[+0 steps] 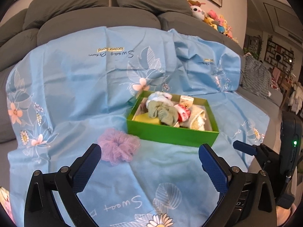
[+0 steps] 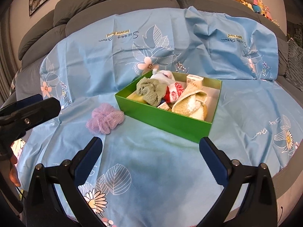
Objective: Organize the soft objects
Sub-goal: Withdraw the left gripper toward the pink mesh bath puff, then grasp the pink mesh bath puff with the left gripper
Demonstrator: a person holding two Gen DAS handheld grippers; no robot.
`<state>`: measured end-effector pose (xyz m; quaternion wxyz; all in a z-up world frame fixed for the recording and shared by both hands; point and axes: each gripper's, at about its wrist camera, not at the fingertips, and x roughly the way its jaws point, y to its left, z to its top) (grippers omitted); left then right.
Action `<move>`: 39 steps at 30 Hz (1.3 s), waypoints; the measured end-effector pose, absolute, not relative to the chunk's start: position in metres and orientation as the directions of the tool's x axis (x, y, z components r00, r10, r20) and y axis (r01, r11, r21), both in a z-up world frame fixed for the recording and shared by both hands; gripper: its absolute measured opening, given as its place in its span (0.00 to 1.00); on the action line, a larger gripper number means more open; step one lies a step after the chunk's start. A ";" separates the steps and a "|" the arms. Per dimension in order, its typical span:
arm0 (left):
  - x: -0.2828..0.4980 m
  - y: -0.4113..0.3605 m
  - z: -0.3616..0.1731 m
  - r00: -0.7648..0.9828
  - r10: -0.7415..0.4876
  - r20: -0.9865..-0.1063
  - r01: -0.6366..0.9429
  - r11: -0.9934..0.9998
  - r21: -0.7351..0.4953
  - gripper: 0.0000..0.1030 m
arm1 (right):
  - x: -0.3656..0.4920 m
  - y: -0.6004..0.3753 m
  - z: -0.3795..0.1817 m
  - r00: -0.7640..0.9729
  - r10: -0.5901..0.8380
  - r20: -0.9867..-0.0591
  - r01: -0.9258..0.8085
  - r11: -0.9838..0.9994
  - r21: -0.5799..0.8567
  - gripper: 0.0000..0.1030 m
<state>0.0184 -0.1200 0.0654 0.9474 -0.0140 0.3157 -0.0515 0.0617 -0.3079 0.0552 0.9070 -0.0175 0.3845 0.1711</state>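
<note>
I am holding my left gripper (image 1: 149, 162) and my right gripper (image 2: 150, 155) with fingers spread wide and nothing between them, both hovering over the blue floral sheet (image 1: 75, 87) draped on the grey sofa (image 1: 94, 19). The purple scrunchie (image 1: 118, 150) is lying on the sheet just beside the green box (image 1: 170, 135), which is holding a green cloth (image 1: 162, 113), a red-and-white sock (image 1: 182, 112) and other soft pieces.

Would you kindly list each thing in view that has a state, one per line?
Green box: open, no lid, filled with soft items.
Purple scrunchie: outside the box, lying on the blue sheet beside it.
Green cloth: bunched up, inside the box.
Left gripper: open, empty.
Right gripper: open, empty.
</note>
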 end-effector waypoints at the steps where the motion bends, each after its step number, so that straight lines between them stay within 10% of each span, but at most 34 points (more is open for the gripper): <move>1: 0.017 -0.117 0.063 0.793 -0.105 -0.600 0.086 0.994 -0.061 0.99 | 0.062 -0.307 0.054 0.642 0.298 -0.707 -0.325 0.940 0.100 0.99; 39: 0.099 0.007 -0.037 0.631 -0.207 -0.747 -0.086 0.939 -0.333 0.99 | 0.113 -0.205 -0.026 0.460 0.344 -0.819 -0.477 0.874 0.099 0.99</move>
